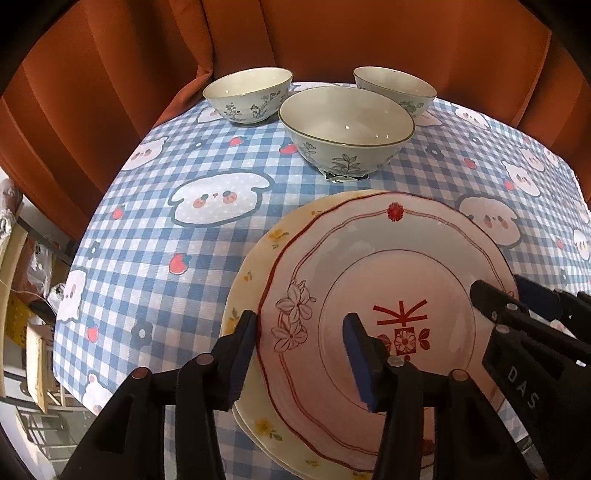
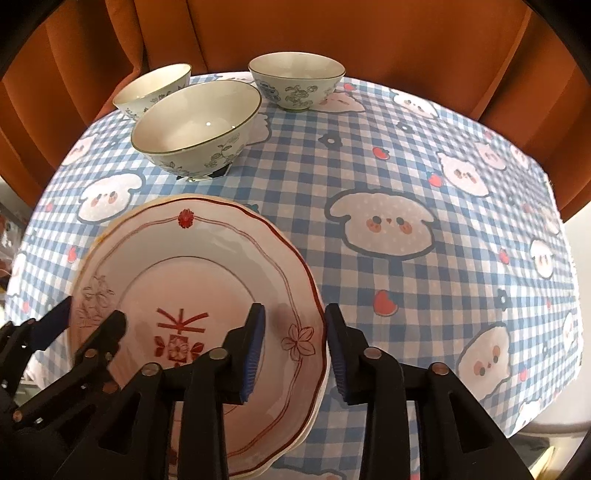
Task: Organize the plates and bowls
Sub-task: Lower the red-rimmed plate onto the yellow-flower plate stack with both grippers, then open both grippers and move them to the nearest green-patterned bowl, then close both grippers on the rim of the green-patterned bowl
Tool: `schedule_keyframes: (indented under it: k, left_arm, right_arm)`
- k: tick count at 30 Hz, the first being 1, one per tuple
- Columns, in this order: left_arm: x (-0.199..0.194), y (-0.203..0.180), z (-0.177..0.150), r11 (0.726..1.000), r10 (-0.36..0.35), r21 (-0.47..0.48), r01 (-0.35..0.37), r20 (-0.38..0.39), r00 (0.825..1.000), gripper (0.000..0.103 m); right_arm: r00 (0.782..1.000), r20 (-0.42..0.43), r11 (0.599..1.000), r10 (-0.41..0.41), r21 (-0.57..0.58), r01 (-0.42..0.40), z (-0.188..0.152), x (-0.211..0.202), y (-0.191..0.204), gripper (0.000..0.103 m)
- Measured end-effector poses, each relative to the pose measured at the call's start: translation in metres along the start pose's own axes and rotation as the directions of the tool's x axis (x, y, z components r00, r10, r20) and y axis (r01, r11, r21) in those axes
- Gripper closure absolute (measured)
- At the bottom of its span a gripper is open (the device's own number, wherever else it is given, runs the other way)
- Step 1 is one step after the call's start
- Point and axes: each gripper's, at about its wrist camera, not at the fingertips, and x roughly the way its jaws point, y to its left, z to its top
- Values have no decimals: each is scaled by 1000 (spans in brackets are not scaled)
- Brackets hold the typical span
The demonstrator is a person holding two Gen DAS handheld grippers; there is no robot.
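A white plate with red trim (image 1: pixel 369 266) lies on top of a yellow-flowered plate (image 1: pixel 255 273) near the table's front; it also shows in the right wrist view (image 2: pixel 207 266). My left gripper (image 1: pixel 299 332) is open, its fingers straddling the stack's left rim. My right gripper (image 2: pixel 295 325) is open, straddling the stack's right rim; it shows at the right of the left wrist view (image 1: pixel 517 302). Three floral bowls stand behind: a near one (image 1: pixel 347 129) (image 2: pixel 199 125), a far left one (image 1: pixel 247 94) (image 2: pixel 151 90) and a far right one (image 1: pixel 395 88) (image 2: pixel 295 79).
The table has a blue checked cloth with cartoon figures (image 1: pixel 177 229) (image 2: pixel 424 236). An orange curtain (image 1: pixel 332 33) hangs behind the table. Shelves and clutter (image 1: pixel 26 314) lie beyond the table's left edge.
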Motion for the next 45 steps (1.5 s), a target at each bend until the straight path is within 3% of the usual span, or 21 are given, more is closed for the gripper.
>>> schedule_keyframes:
  k: [4, 7, 9, 20, 27, 35, 39, 45]
  left_arm:
    - [-4, 5, 1, 1000, -12, -9, 12, 2, 1000, 38]
    - [-12, 10, 6, 1000, -12, -16, 12, 27, 1000, 32]
    - [-15, 14, 11, 1000, -12, -23, 13, 36, 999, 29]
    - [-28, 26, 77, 999, -15, -47, 21, 134, 991, 27]
    - [-11, 19, 118, 999, -14, -32, 20, 161, 987, 27]
    - [33, 16, 152, 999, -1, -52, 8, 136, 991, 29]
    - [53, 13, 160, 999, -3, -53, 9, 112, 994, 37]
    - [76, 10, 168, 998, -11, -53, 15, 77, 997, 55]
  right_arm:
    - [998, -23, 998, 50, 31, -49, 0, -4, -3, 57]
    - [998, -20, 997, 65, 46, -64, 4, -11, -4, 47]
    - [998, -5, 997, 63, 44, -63, 8, -17, -3, 47]
    - [991, 96, 994, 98, 39, -102, 67, -40, 1, 45]
    - [985, 135, 992, 108, 50, -116, 114, -31, 6, 41]
    - [986, 133, 992, 102, 63, -111, 156, 11, 14, 41]
    - [988, 118, 992, 102, 60, -109, 167, 33, 14, 41]
    - [988, 89, 990, 128, 54, -134, 176, 58, 20, 58]
